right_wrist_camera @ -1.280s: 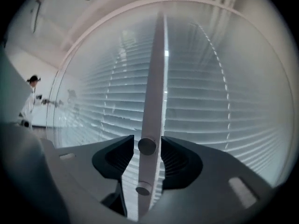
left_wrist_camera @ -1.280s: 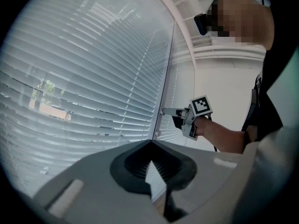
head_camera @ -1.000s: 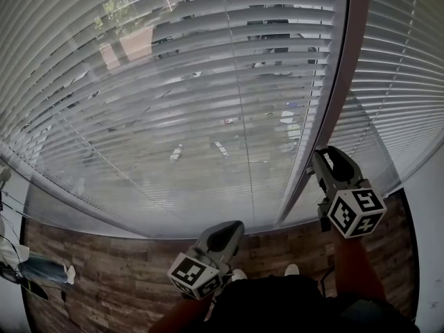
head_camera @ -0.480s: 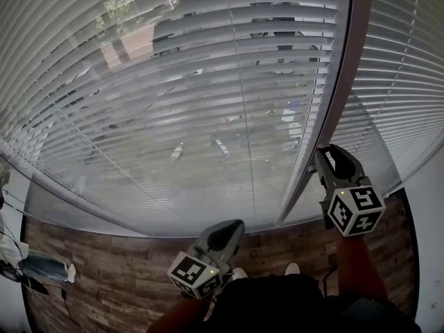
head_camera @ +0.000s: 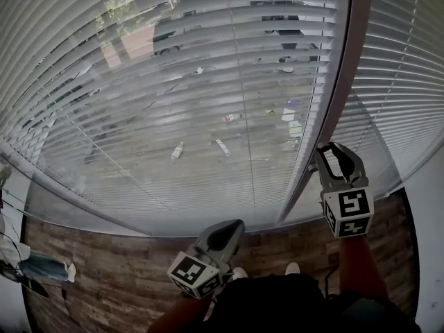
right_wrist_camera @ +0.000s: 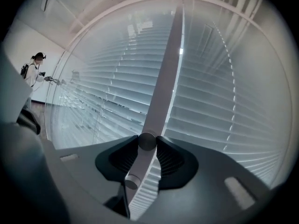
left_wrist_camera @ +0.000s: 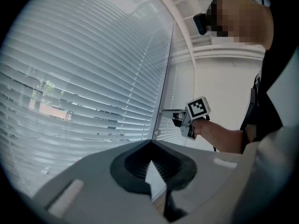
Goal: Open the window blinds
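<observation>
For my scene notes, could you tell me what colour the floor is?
Floor: brown wood-grain planks, clearest in head view.

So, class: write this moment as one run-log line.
right gripper: just been closing, now gripping grey cylindrical tilt wand | left gripper: shut, empty | white slatted blinds: partly open

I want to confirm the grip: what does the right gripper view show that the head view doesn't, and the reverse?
Only the right gripper view: the tilt wand clamped between the right gripper's jaws, which have just been closing, plus a distant person at far left. Only the head view: the left gripper, shut, the wooden floor and the wearer's shoe tips. Both: the slatted blinds and the window frame post.
</observation>
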